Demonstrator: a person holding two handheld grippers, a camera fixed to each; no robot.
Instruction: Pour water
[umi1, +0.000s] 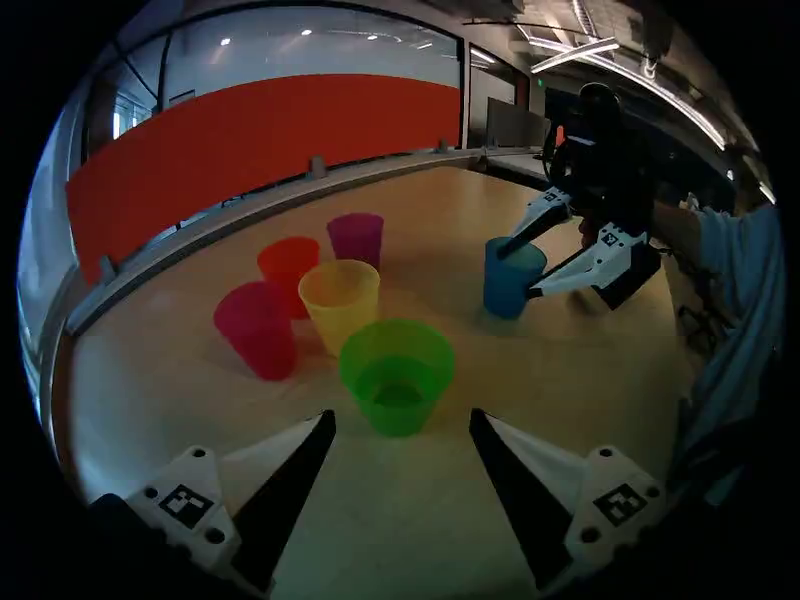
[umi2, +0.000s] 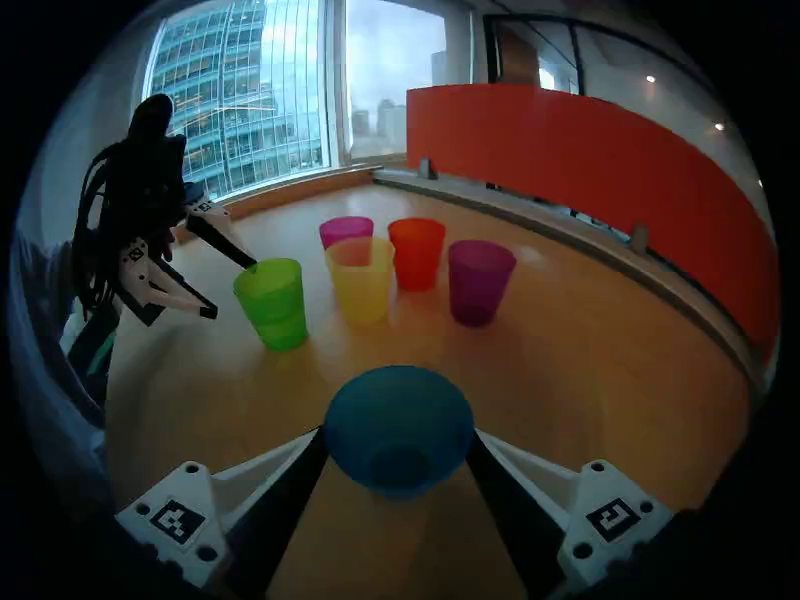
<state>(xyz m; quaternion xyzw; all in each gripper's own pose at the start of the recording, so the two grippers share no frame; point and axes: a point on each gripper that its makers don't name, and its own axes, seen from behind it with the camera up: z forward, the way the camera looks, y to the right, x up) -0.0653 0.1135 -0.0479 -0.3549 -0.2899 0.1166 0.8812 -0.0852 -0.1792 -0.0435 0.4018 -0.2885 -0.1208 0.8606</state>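
A blue cup (umi2: 397, 430) stands on the wooden table (umi2: 600, 380), held between the fingers of my right gripper (umi2: 397, 435), which press on both its sides. In the left gripper view the same blue cup (umi1: 512, 280) sits far right with the right gripper (umi1: 515, 271) straddling it. A green cup (umi1: 396, 375) stands just ahead of my left gripper (umi1: 400, 415), whose fingers are spread wide and hold nothing. From the right gripper view, the left gripper (umi2: 231, 289) has one fingertip near the rim of the green cup (umi2: 272, 302). I cannot tell whether either cup contains water.
Behind the green cup stands a cluster: a pink cup (umi1: 257, 328), a yellow cup (umi1: 340, 300), an orange cup (umi1: 288, 270) and a purple cup (umi1: 356, 238). An orange partition (umi1: 260, 140) lines the table's far edge. A person's sleeve (umi1: 740, 300) is at the right.
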